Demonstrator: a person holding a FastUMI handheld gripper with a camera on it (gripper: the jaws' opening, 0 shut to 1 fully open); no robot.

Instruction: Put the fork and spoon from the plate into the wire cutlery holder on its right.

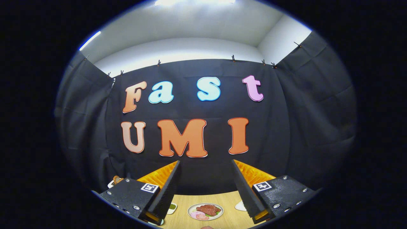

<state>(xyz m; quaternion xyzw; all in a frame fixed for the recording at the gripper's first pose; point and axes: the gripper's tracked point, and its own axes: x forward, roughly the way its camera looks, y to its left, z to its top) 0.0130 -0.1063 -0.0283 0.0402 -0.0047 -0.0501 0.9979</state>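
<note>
The fingers (206, 165) are spread wide with nothing between them, held high and aimed at the black cloth wall (286, 127). Down between them, toward six o'clock, a wooden counter (229, 198) carries a plate (205, 211) of meat and garnish. A small white dish (240, 206) sits at the plate's three o'clock, half hidden by the right finger. I cannot make out the fork, spoon or holder from here.
</note>
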